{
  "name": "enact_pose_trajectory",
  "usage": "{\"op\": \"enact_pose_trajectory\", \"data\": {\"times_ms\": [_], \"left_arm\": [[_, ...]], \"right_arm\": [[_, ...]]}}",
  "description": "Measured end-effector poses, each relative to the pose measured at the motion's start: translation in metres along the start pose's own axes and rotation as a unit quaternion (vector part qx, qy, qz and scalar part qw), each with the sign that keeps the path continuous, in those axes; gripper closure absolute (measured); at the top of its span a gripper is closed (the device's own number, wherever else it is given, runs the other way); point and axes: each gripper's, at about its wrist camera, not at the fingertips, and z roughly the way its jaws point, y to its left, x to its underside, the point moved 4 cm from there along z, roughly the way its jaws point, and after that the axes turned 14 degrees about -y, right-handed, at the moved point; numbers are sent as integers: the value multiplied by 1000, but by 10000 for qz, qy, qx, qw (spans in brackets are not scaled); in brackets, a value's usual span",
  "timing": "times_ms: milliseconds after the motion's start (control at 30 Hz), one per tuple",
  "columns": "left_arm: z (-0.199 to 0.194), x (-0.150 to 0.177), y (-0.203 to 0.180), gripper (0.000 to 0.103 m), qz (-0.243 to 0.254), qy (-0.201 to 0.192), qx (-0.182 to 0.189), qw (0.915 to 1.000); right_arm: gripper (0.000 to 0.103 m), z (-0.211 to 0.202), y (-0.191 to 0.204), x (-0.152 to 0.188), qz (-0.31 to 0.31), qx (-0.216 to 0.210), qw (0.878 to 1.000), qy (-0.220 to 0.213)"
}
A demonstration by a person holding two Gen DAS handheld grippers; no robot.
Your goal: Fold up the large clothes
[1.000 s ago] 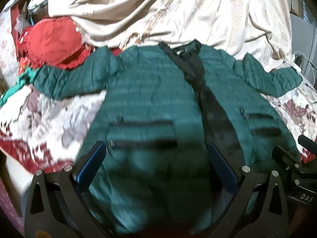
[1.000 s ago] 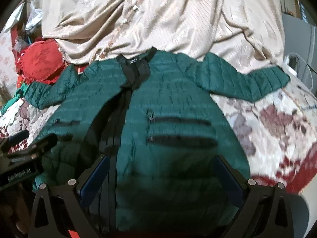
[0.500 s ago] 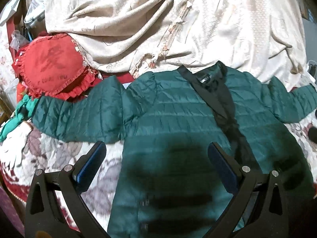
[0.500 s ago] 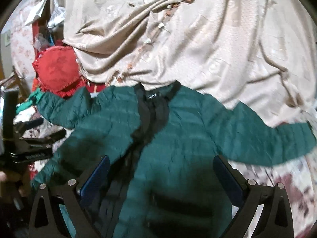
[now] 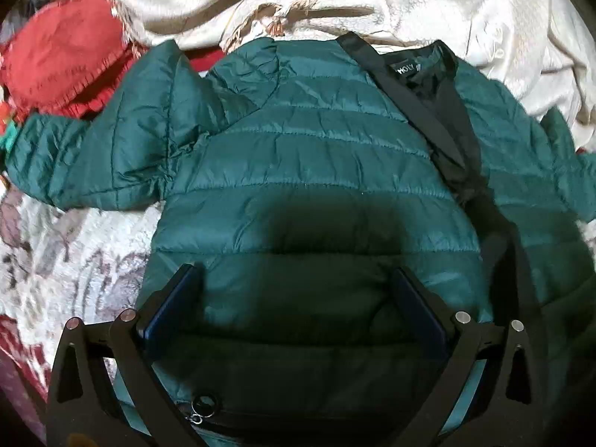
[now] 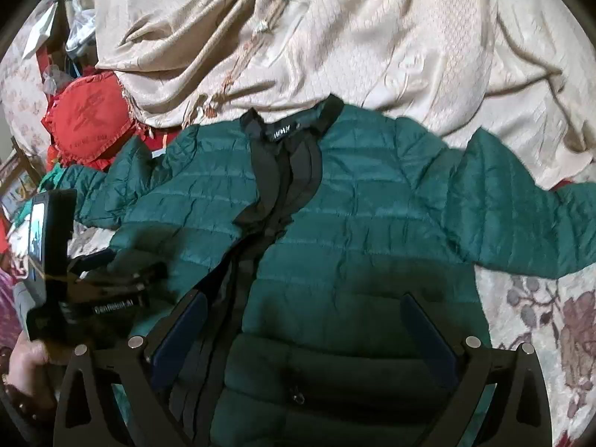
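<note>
A green quilted jacket (image 5: 316, 171) lies face up, sleeves spread, on the floral bedspread (image 6: 540, 305). The left gripper (image 5: 294, 305) and right gripper (image 6: 301, 327) hover above its chest, jaws apart and empty. Folding appears not yet begun; the next move likely calls for pinching a sleeve and carrying it inward.

Green jacket (image 5: 316, 171) on floral bedspread (image 5: 74, 260)

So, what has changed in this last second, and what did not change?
Both grippers, left and right, moved forward over the green jacket toward its collar; both remain open, gripping nothing. The jacket stayed spread flat, sleeves out.
</note>
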Motion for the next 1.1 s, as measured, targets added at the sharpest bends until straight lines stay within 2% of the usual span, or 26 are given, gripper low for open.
{"op": "enact_pose_trajectory", "data": {"times_ms": [100,267,367,467,833,967,1100], "left_arm": [[0,3,-3,0,71,-26,-35,10000],[1,4,-1,0,28,6,13,10000],[3,4,1,0,-16,71,22,10000],[5,3,1,0,-20,100,20,9999],[3,5,1,0,-7,19,25,10000],[-4,0,9,0,-165,-116,319,9993],[-24,-25,40,0,-584,-628,337,9957]], "right_arm": [[0,13,-1,14,38,54,9990,438],[0,31,6,35,-481,185,9923,1124],[0,35,11,42,-795,267,9895,1180],[0,39,9,48,-799,288,9885,1255],[0,36,11,42,-752,233,9900,1170],[0,21,2,21,-397,324,9968,619],[0,9,-2,12,-274,375,9983,362]]}}
